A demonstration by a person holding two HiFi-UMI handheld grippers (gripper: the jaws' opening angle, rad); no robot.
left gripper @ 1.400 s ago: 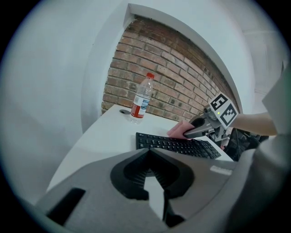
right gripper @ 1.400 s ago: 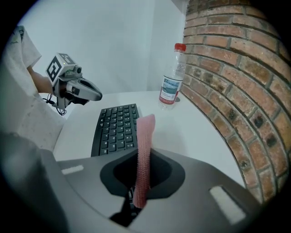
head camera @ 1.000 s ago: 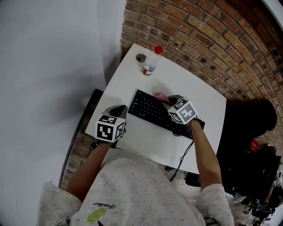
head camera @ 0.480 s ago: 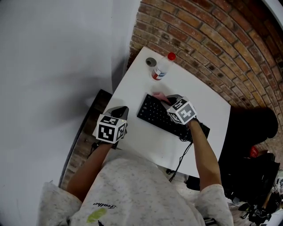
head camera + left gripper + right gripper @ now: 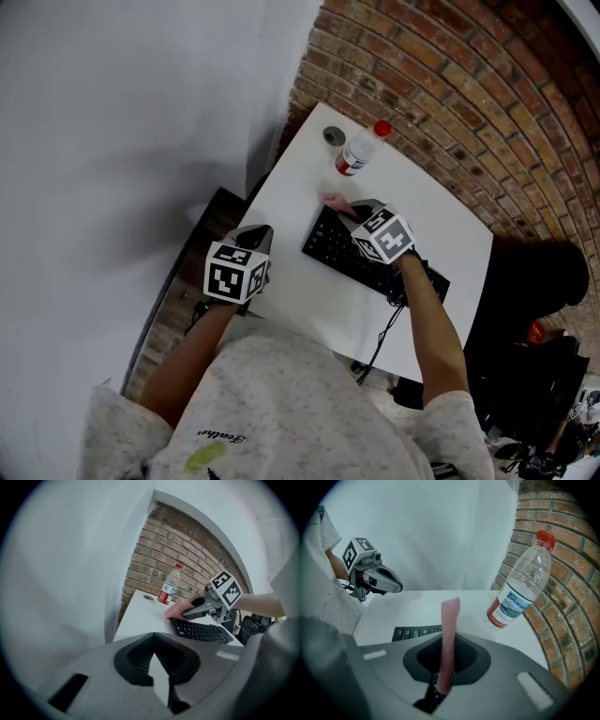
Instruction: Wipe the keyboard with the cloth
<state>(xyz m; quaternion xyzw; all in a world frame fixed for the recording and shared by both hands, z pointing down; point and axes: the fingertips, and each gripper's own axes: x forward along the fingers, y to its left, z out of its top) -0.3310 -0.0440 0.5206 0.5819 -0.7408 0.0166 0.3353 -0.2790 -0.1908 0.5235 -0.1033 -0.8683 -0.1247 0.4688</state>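
The left gripper (image 5: 251, 234) hovers at the near edge of the table (image 5: 309, 300), jaws together and holding nothing. The right gripper (image 5: 364, 212) is clamped on the pink cloth (image 5: 335, 202) at the far end of the keyboard (image 5: 349, 253). The bottle (image 5: 359, 150) stands near, so a wide stroke could knock it over.

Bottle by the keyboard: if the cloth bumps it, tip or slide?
The bottle stands upright, tall on a narrow base, so a knock high would probably tip it. It looks clear plastic and possibly near empty, so likely light; a low push might slide it on the smooth table. Round body: once down, it may roll.
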